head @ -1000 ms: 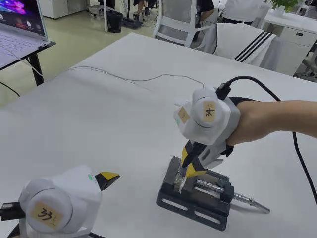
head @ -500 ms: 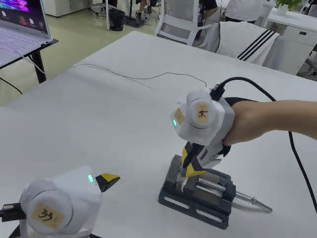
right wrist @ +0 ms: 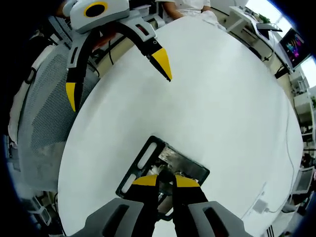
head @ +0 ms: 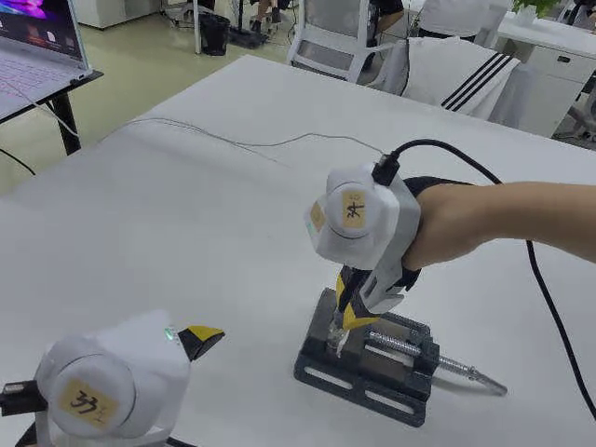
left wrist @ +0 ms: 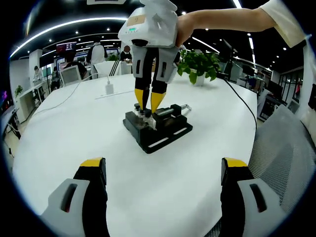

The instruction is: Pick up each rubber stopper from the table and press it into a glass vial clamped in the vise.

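A black vise (head: pixel 365 374) sits on the white table (head: pixel 186 223), with a small glass vial (head: pixel 335 342) clamped at its left end. My right gripper (head: pixel 348 319) points down at the vial, its yellow tips nearly together and pinching a dark rubber stopper (right wrist: pixel 166 177) just above the vise (right wrist: pixel 143 163). The left gripper view shows the same vise (left wrist: pixel 158 131) with the right gripper (left wrist: pixel 149 102) standing over it. My left gripper (left wrist: pixel 163 165) hovers open over the table's near edge, well left of the vise, with nothing between its jaws. It shows low in the head view (head: pixel 130 372) and as the left gripper (right wrist: pixel 117 79).
A thin white cable (head: pixel 251 146) runs across the far side of the table to a white plug (left wrist: pixel 109 89). A black cable (head: pixel 549 298) trails from the right gripper. A laptop (head: pixel 37 37) stands on a side desk at left, chairs (head: pixel 326 37) behind the table.
My right gripper has shifted slightly left and a little lower over the vial. The left gripper stays put.
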Demonstrator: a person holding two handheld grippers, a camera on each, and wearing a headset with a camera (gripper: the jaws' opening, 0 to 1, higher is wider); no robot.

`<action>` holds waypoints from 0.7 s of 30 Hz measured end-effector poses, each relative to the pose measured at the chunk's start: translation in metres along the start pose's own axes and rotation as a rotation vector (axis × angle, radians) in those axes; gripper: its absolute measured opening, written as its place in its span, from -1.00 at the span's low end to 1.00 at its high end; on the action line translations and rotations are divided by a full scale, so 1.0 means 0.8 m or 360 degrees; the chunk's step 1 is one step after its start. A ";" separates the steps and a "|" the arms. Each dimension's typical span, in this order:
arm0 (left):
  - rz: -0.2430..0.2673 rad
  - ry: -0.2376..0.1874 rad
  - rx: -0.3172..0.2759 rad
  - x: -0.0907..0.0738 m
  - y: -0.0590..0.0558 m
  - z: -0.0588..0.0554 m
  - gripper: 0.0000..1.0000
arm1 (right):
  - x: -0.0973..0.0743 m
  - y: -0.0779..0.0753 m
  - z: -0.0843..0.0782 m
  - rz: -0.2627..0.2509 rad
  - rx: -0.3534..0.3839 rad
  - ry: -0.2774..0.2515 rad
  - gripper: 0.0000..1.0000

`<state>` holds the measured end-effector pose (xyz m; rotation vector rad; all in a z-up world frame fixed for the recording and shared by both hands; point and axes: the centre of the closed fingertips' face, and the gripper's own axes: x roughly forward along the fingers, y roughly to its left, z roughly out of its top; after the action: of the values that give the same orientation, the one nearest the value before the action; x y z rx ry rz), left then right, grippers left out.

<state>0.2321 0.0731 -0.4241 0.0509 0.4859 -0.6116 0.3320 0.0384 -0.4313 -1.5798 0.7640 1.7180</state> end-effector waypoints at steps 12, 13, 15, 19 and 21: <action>-0.0002 0.0002 -0.0016 0.000 -0.001 -0.002 0.91 | 0.001 -0.001 0.002 0.0021 0.0072 0.0083 -0.91; -0.0004 0.0001 -0.0017 0.000 -0.001 -0.002 0.91 | 0.001 -0.001 0.002 0.0022 0.0106 0.0087 -0.91; -0.0003 0.0004 -0.0017 0.000 -0.001 -0.002 0.91 | 0.001 -0.002 0.002 0.0029 0.0145 0.0075 -0.92; -0.0004 0.0003 -0.0017 0.000 0.000 -0.003 0.90 | 0.001 -0.003 0.001 0.0038 0.0275 0.0027 -0.93; -0.0005 0.0002 -0.0017 0.000 0.000 -0.002 0.90 | 0.001 -0.003 0.001 0.0026 0.0280 0.0021 -0.93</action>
<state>0.2312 0.0733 -0.4258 0.0403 0.4908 -0.6120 0.3331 0.0405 -0.4323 -1.4697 0.9107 1.6062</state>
